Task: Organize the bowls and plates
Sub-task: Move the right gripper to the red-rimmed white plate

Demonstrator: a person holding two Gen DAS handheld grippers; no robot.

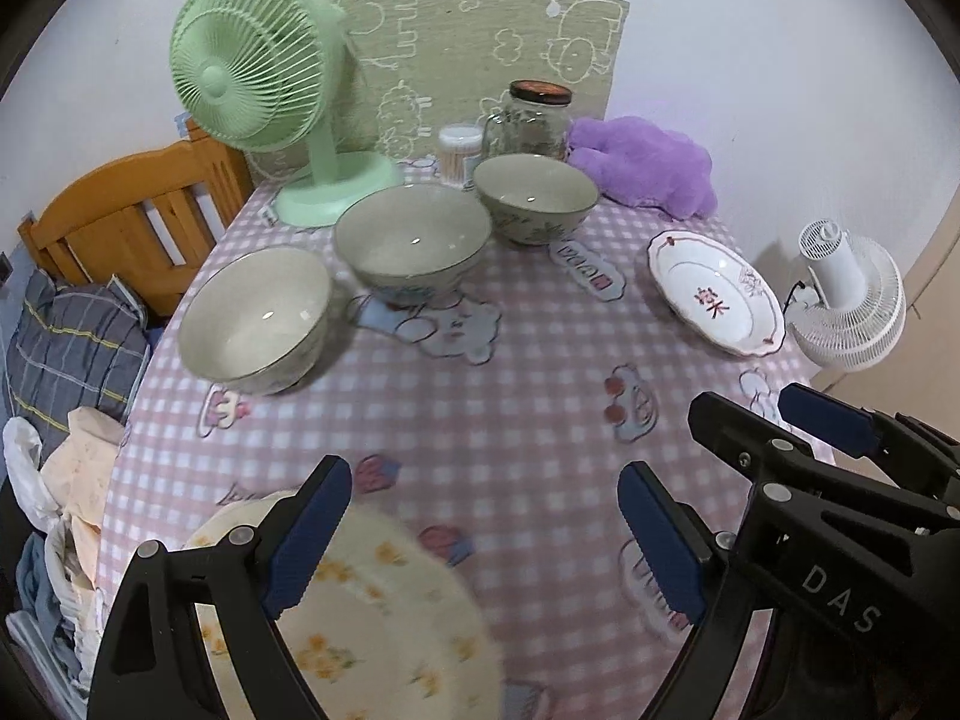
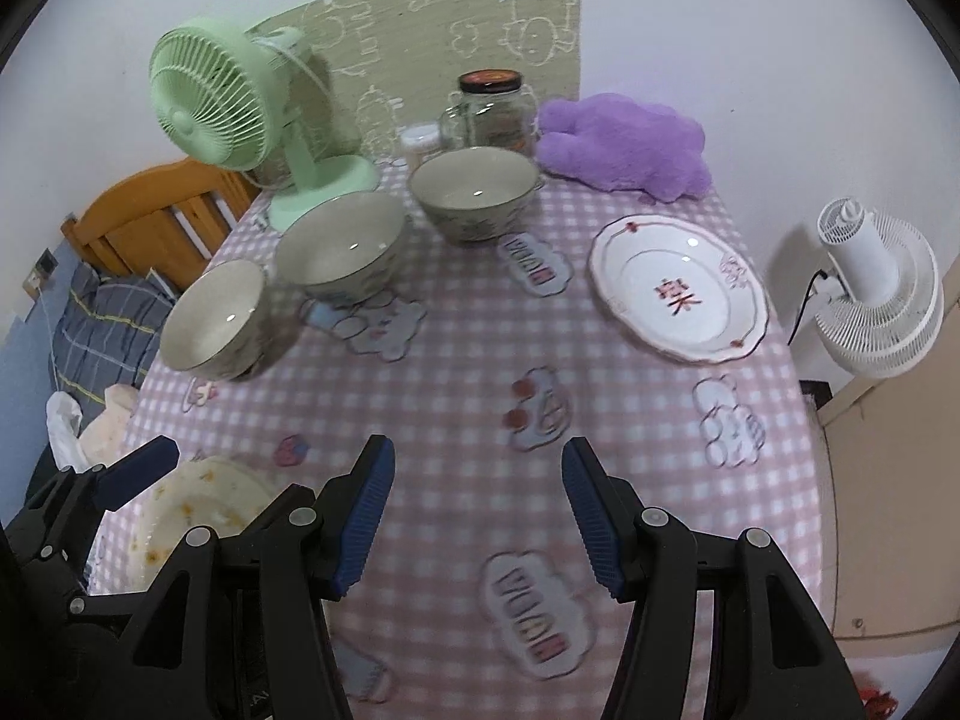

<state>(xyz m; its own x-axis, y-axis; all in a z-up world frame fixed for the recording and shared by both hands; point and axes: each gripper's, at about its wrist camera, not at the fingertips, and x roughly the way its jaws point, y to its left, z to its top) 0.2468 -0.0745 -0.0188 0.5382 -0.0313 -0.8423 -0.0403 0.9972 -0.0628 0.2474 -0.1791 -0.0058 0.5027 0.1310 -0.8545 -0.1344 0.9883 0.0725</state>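
Three grey-green bowls stand in a diagonal row on the pink checked tablecloth: the near left bowl [image 1: 255, 318] [image 2: 213, 318], the middle bowl [image 1: 411, 243] [image 2: 339, 246] and the far bowl [image 1: 536, 195] [image 2: 474, 189]. A white plate with a red character [image 1: 714, 291] [image 2: 678, 288] lies at the right. A cream plate with yellow flowers [image 1: 366, 612] [image 2: 198, 510] lies at the near left, under my left gripper [image 1: 483, 540], which is open and empty. My right gripper [image 2: 477, 516] is open and empty above the near middle of the cloth.
A green desk fan [image 1: 264, 90], a glass jar with a dark lid [image 1: 534, 120], a small cotton swab box [image 1: 459, 153] and a purple plush [image 1: 642, 165] stand along the back. A white fan [image 2: 876, 294] stands off the table's right edge. A wooden bed frame [image 1: 132, 216] is left.
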